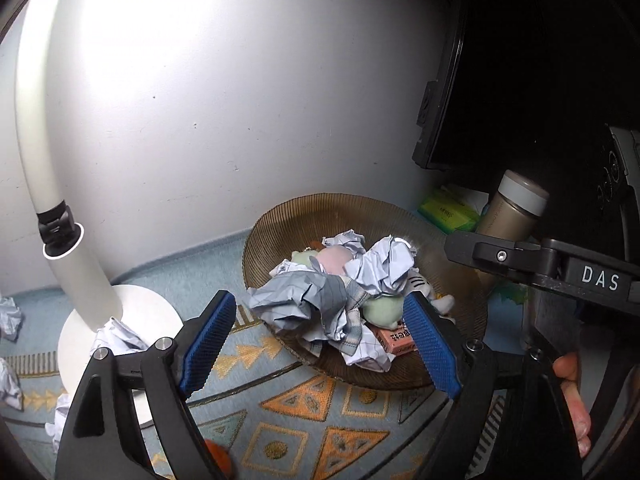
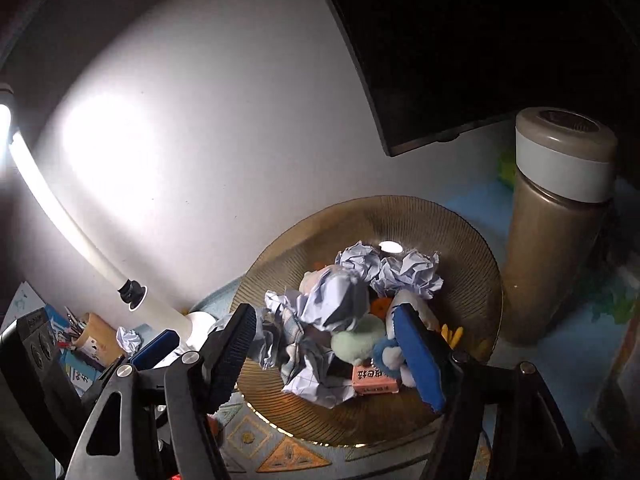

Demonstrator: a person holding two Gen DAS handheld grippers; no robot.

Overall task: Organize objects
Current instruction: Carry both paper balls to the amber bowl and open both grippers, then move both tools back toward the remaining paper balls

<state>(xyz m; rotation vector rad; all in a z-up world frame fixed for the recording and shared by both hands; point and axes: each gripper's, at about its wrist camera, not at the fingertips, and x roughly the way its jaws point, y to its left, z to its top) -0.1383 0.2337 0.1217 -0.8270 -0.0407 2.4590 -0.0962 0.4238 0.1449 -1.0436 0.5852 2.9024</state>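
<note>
Both views: bowl (image 1: 264, 232) on the mat, heaped with crumpled paper (image 1: 304, 304), left gripper (image 1: 320, 344) and right gripper (image 2: 324, 354) both gaping over it, nothing between the pads. Left view alone shows loose paper balls (image 1: 116, 338) by the lamp base (image 1: 160, 308). Right view alone shows a pen cup (image 2: 96, 334) far left.

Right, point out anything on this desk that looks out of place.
Several crumpled paper balls lie loose on the patterned mat, around the lamp base and at the left edge, while others are already piled with soft toys in the brown ribbed dish. The loose ones look like leftovers.
</note>
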